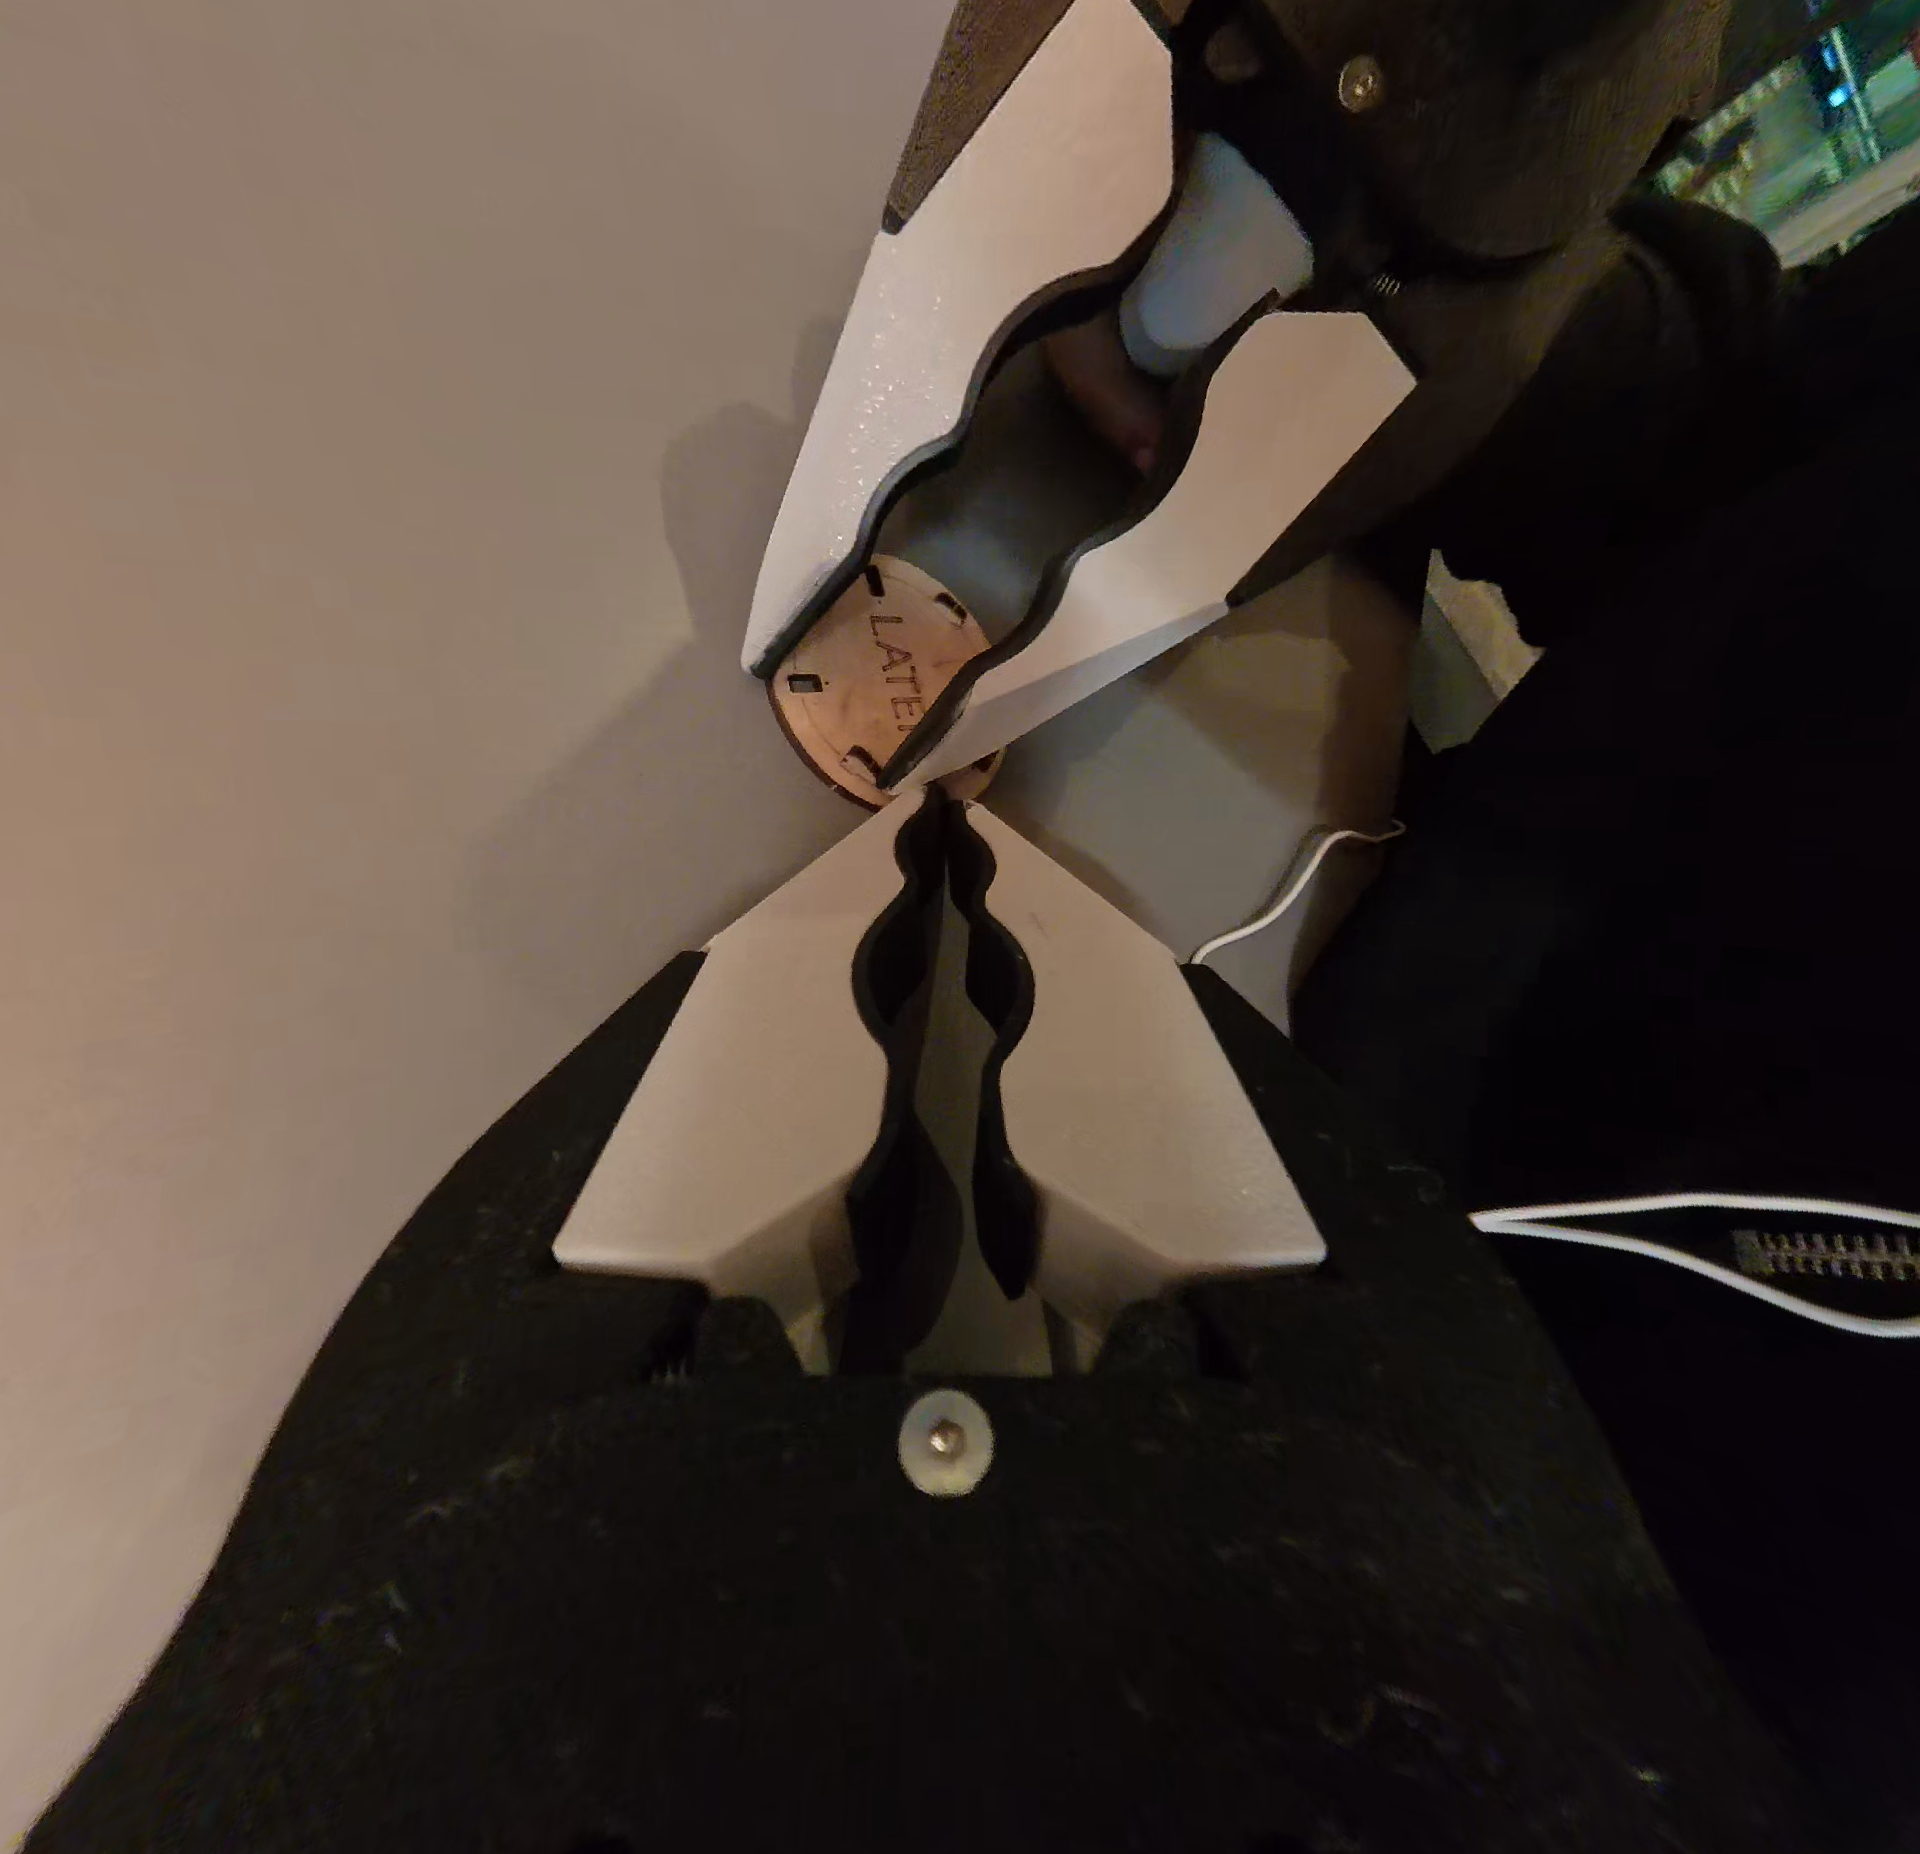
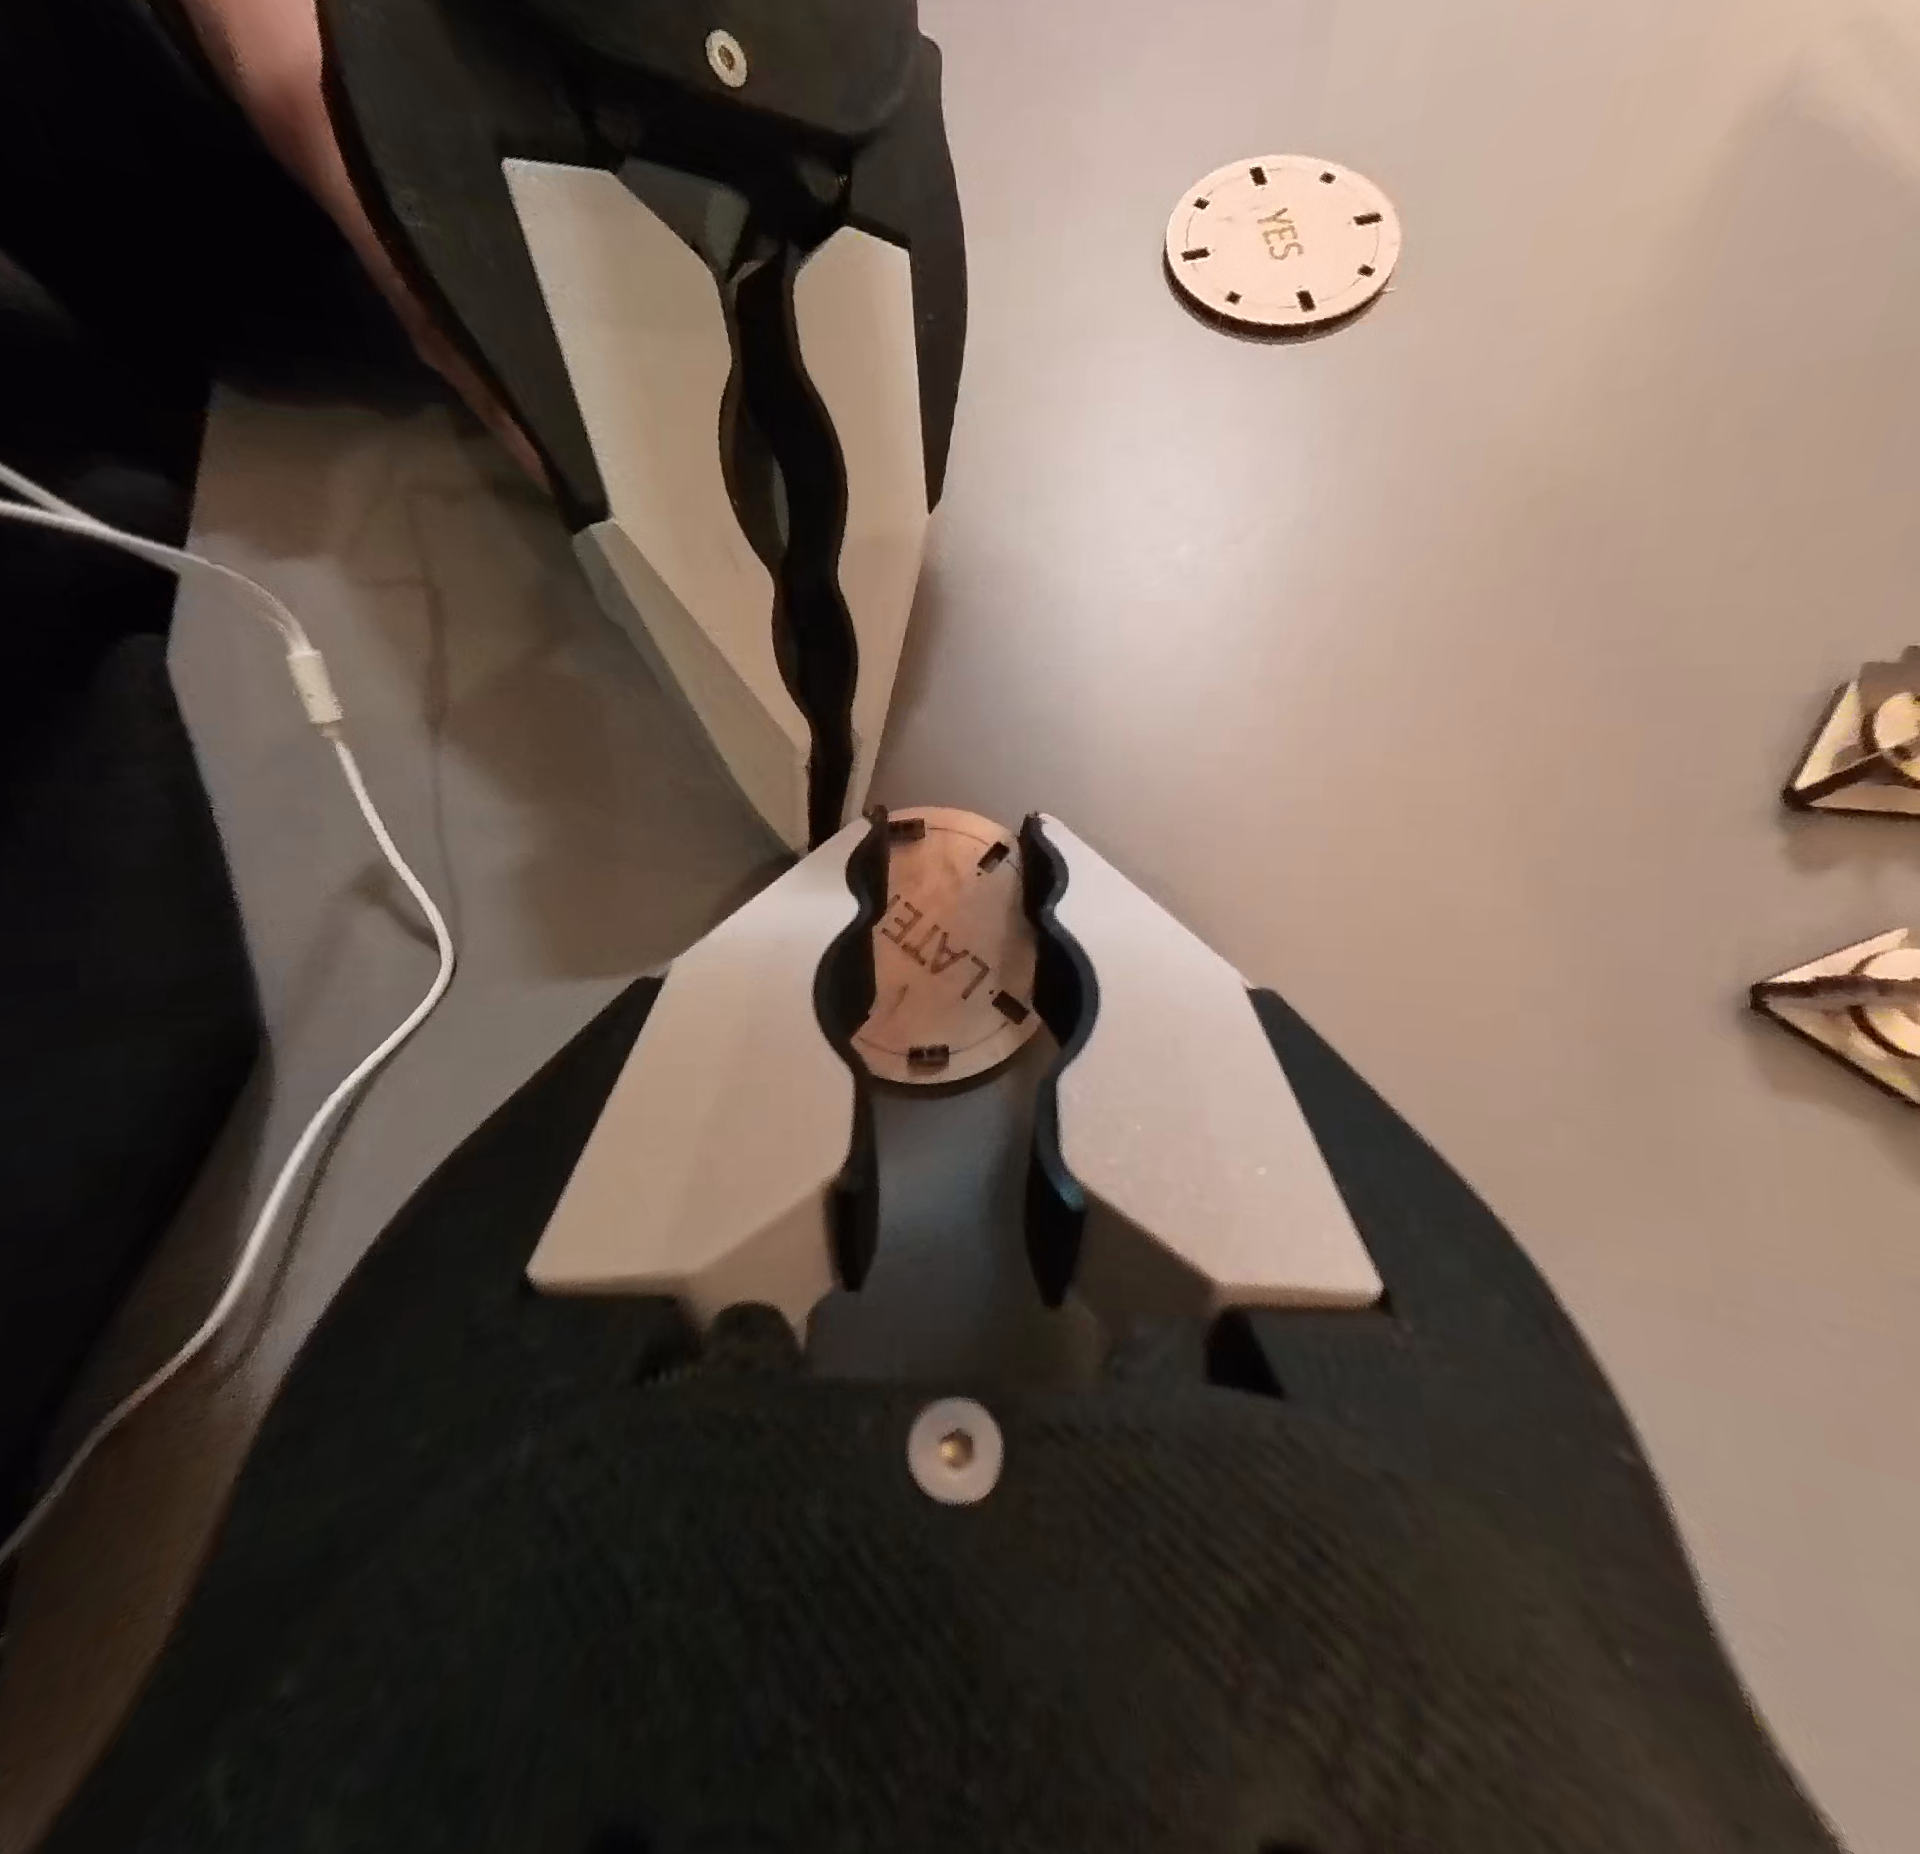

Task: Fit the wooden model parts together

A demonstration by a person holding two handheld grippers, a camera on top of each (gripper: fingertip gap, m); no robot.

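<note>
Right gripper: the right gripper [image 2: 951, 848] stood with its white fingers partly apart, astride a round, pale wooden disc with engraved lettering and small slots round its rim [image 2: 940, 973]. Its dark wavy pads [image 2: 1049, 931] lay along the disc's two sides; whether they pressed on the wood could not be told.
Left gripper: the left gripper [image 1: 940, 802] had its fingers drawn together, the wavy pads meeting at the tips, with nothing between them. Those tips stood just at the near edge of the same disc [image 1: 883, 682] and close against one fingertip of the right gripper [image 1: 831, 724].
Disc's place: the disc lay flat on the smooth grey table [image 2: 1351, 661], near its left edge, between the two grippers.
Farther right on the table: a second round wooden disc with slots and engraved lettering [image 2: 1283, 243] lay well apart, far and to the right. Two triangular wooden pieces with dark burnt edges [image 2: 1860, 1020] sat at the right border, one beyond the other.
Off the left edge: a white cable with a plug [image 2: 312, 682] hung beside the table against dark cloth.
</note>
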